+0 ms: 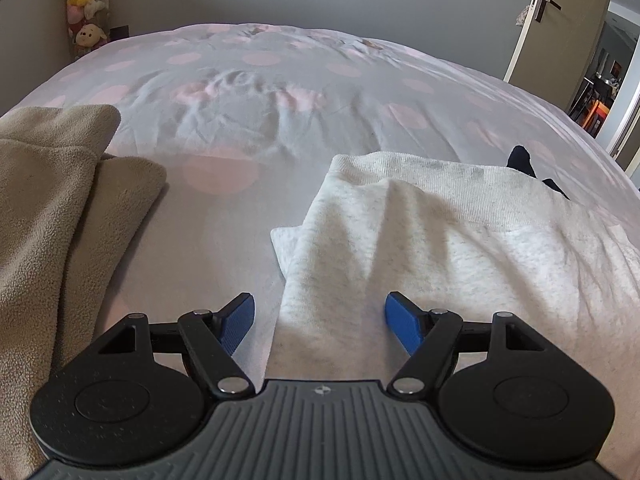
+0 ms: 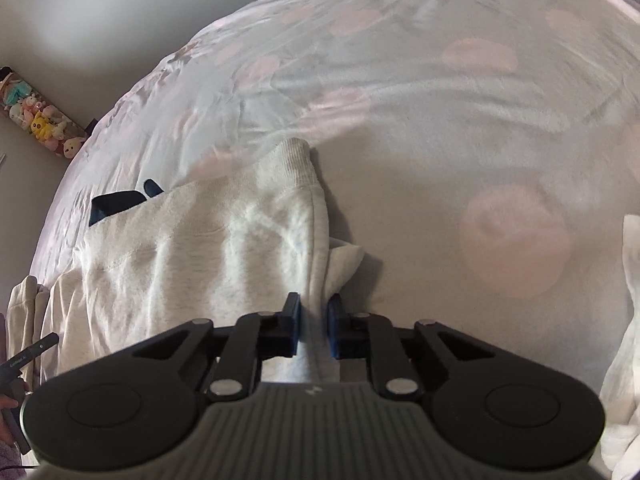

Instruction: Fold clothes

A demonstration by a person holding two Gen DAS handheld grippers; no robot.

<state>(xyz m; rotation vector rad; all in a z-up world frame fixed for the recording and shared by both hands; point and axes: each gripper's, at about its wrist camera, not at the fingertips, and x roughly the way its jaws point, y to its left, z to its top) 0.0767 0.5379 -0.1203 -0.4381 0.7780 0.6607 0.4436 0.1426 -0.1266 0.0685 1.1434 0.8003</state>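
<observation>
The pale grey sweatshirt (image 1: 460,248) lies spread on the bed (image 1: 280,92), near its front edge. The right claw (image 2: 313,330) is clamped on the sweatshirt's folded side edge, while the left claw (image 1: 320,320) stands wide open with its blue pads astride the other edge, pinching nothing. If only one side is lifted from here, I'd expect the soft, thick knit to sag and bunch crookedly, and the pinched layer could slip free. Its ribbed hem looks stretchy. A nubbly beige fleece (image 1: 60,200) sits folded to the left.
</observation>
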